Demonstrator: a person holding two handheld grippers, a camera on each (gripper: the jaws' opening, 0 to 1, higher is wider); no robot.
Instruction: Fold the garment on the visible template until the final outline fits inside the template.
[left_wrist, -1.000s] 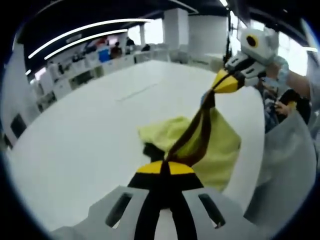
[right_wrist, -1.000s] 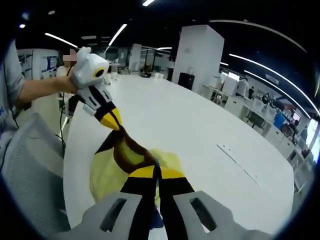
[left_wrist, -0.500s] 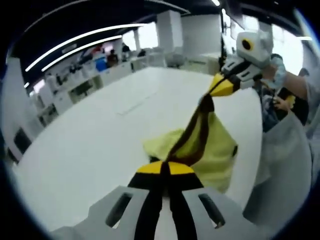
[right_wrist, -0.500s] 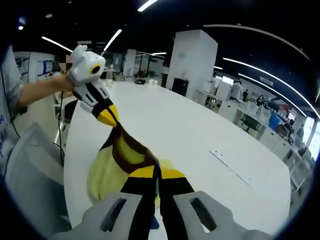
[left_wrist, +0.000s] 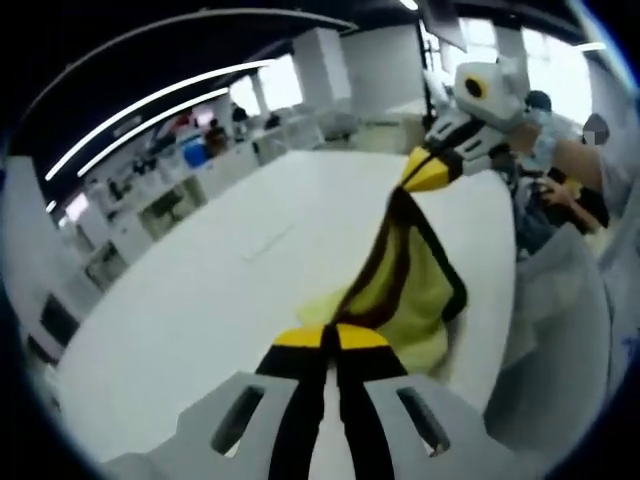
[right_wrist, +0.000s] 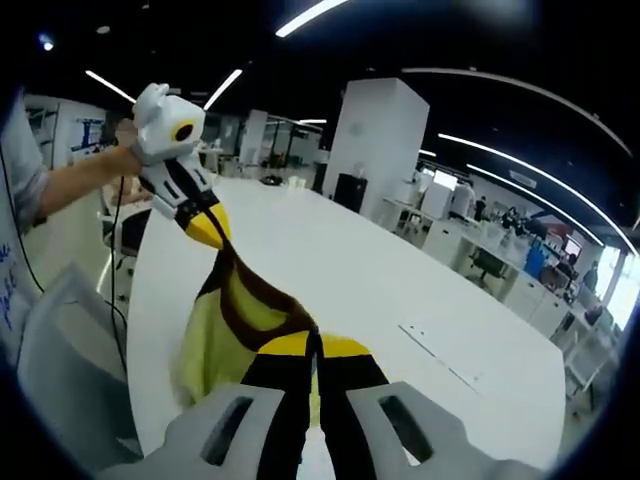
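The yellow cloth garment with dark brown trim (left_wrist: 405, 285) hangs in the air above the white table (left_wrist: 200, 290), stretched between the left gripper (left_wrist: 330, 338) and right gripper (right_wrist: 312, 345), each clamped on an edge (no template discernible). Folding seems barely begun; laying out remains.

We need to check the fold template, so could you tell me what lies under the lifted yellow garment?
Under the yellow garment, held up by both grippers, the bare white table shows around it. No template outline is visible; the patch beneath the hanging cloth is covered.
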